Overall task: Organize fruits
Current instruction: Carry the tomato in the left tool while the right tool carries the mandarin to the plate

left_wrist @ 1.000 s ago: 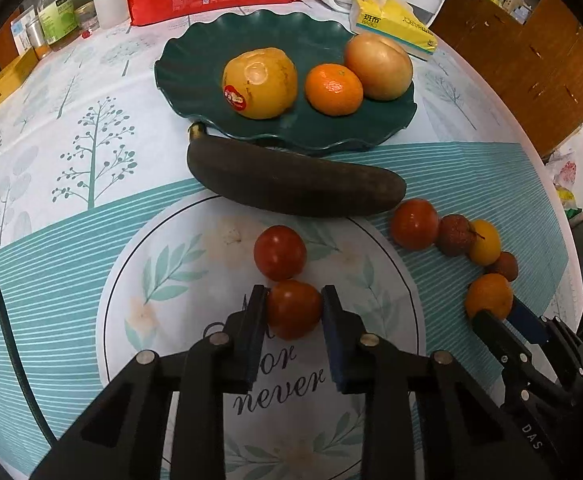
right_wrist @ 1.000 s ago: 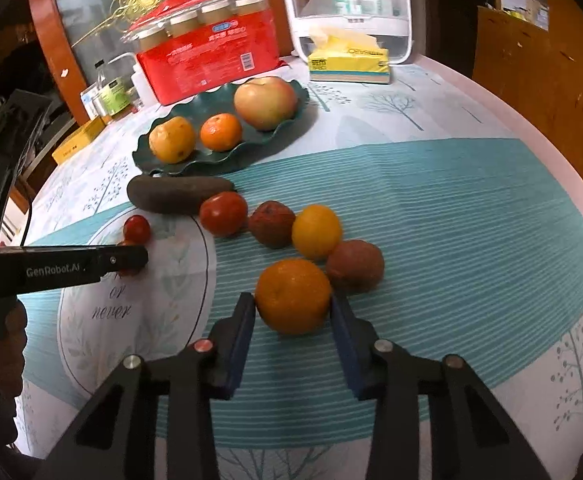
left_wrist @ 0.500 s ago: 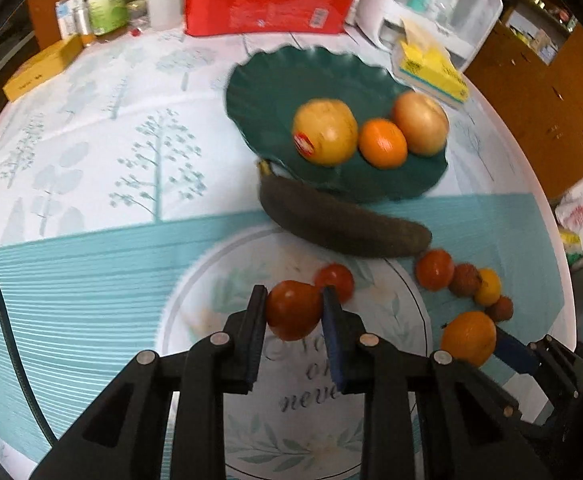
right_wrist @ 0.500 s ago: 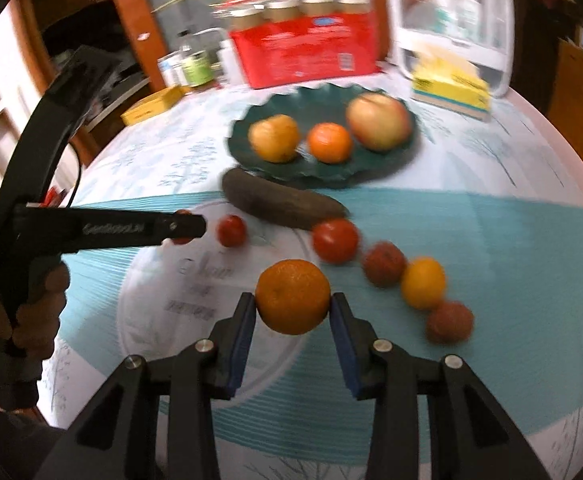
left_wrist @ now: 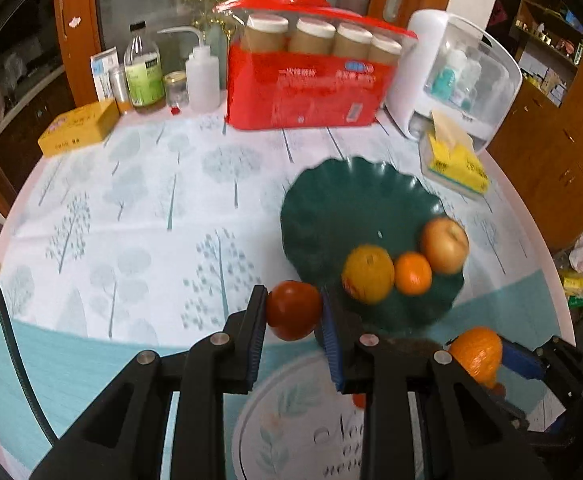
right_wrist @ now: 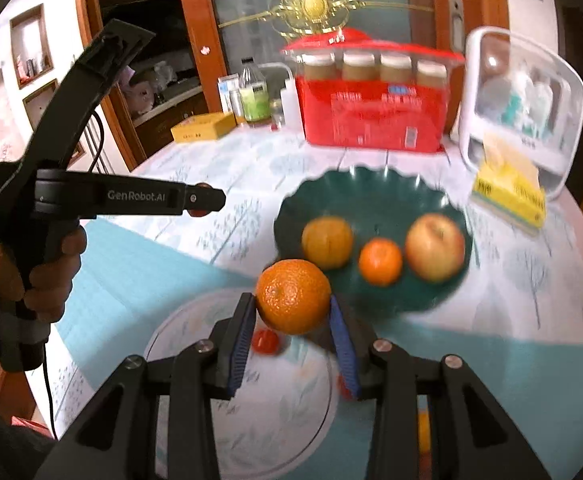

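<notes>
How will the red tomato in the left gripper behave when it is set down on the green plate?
The tomato looks round and smooth, so it would probably roll on the green plate. Its glossy skin may be slippery and easily bruised between the left gripper fingers.

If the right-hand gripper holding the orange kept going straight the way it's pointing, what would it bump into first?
Most likely the green plate. The right gripper, shut on the orange, aims down at its near rim, close to the yellowish fruit lying there. Depth is hard to judge through the fisheye, so which comes first is uncertain.

plate (left_wrist: 331, 208) back half free, fruit trio (left_wrist: 407, 264) blocks front
</notes>
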The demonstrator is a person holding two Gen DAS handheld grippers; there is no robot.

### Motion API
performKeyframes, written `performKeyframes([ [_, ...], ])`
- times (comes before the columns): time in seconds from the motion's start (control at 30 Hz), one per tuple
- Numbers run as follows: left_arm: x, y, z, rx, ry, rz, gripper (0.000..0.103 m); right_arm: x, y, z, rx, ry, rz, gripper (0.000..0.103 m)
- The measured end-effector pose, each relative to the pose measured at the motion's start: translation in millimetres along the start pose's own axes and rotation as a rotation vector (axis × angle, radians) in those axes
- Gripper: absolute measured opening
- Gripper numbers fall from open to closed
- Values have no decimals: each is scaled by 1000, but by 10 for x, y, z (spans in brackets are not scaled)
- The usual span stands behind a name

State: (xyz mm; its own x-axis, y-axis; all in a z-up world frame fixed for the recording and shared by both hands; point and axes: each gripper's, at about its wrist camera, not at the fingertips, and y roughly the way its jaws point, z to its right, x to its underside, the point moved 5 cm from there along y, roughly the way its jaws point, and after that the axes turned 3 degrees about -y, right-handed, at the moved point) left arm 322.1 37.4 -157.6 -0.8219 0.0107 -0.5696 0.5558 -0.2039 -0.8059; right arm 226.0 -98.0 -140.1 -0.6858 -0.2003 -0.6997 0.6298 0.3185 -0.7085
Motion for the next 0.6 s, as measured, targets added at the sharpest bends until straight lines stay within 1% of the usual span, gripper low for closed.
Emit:
performKeyframes([
  [0.17, -269, 59, 42, 5, 6, 38, 25, -279, 79, 185, 30, -5, 49, 38],
  [0.4, -575, 152, 163, 20, 26, 58, 25, -540, 144, 465, 84, 2, 88, 38],
  [0.5, -639, 206, 210, 34, 27, 52, 25, -618, 161, 583, 101, 20, 97, 38],
  [0.6, -632, 339, 257, 43, 23, 22, 25, -688, 188, 697, 110, 44, 114, 38],
])
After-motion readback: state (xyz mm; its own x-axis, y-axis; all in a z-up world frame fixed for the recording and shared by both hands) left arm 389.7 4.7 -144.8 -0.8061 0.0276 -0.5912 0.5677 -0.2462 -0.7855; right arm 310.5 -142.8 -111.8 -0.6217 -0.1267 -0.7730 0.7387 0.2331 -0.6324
